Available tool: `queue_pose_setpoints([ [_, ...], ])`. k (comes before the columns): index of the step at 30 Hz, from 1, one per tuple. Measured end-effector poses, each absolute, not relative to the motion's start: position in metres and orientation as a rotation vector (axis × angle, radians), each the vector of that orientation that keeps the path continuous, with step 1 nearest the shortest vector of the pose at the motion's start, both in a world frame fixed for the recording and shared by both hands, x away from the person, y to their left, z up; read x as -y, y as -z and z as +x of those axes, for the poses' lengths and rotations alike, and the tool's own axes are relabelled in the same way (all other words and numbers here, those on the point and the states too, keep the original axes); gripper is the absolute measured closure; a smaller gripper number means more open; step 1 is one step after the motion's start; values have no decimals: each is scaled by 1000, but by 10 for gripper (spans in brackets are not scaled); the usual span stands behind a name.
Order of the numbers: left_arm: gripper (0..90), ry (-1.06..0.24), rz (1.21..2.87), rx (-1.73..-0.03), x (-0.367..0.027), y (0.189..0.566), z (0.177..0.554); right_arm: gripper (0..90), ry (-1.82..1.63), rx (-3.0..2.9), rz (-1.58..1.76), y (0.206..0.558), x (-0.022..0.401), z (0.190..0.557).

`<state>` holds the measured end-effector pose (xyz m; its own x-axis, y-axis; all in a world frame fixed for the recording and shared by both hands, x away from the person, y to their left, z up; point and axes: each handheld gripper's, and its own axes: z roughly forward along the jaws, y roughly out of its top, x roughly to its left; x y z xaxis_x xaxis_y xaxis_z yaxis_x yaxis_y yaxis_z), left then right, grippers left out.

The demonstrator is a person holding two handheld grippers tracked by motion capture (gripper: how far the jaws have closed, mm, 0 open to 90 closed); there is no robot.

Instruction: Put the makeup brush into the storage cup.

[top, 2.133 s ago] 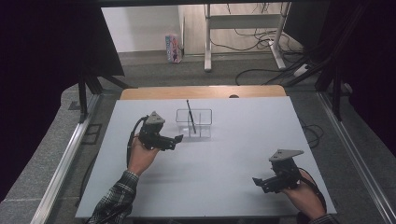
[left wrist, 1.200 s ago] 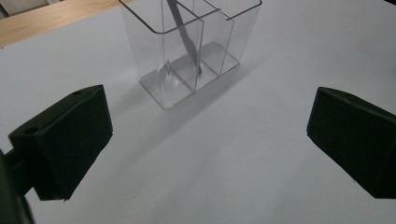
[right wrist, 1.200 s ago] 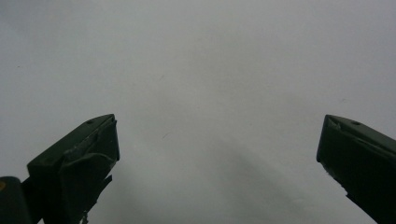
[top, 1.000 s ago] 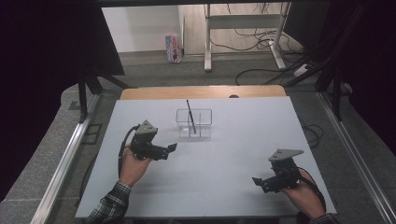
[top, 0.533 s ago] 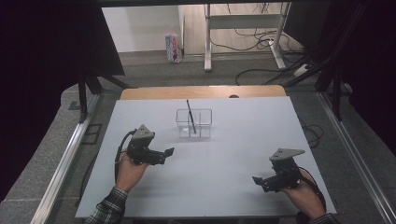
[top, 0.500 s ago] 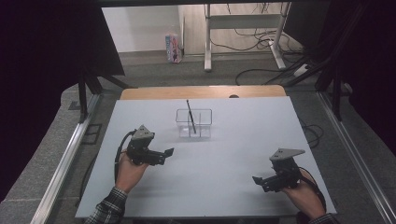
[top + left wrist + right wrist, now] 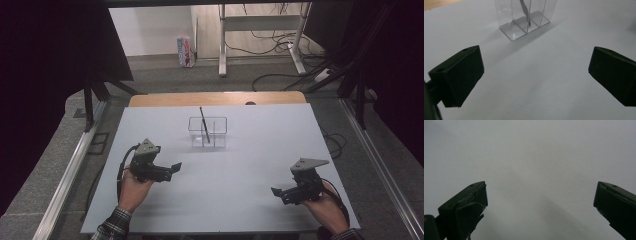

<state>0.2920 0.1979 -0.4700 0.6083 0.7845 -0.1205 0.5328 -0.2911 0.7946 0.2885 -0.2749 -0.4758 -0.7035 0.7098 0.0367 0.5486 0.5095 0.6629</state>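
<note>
Both tongs apart, empty. My left gripper (image 7: pixel 172 168) sits near the tabletop's left edge, right gripper (image 7: pixel 278 191) by the near-right corner. Pen (image 7: pixel 204 125) stands in the holder (image 7: pixel 220 131) mid-table toward the far edge. Placement looks done; next I'd park.

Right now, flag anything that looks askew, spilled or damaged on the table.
Nothing spilled or broken. The one thing askew is the dark pen, which leans at a slant inside the clear divided holder, its top poking above the rim. The holder itself stands upright.
</note>
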Motion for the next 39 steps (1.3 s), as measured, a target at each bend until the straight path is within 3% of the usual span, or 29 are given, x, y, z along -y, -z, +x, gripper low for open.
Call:
queue_pose_setpoints([
  [39,7,-440,1982,-1083,-219,475,248,0,-974,-2502,1089,476,274,288],
])
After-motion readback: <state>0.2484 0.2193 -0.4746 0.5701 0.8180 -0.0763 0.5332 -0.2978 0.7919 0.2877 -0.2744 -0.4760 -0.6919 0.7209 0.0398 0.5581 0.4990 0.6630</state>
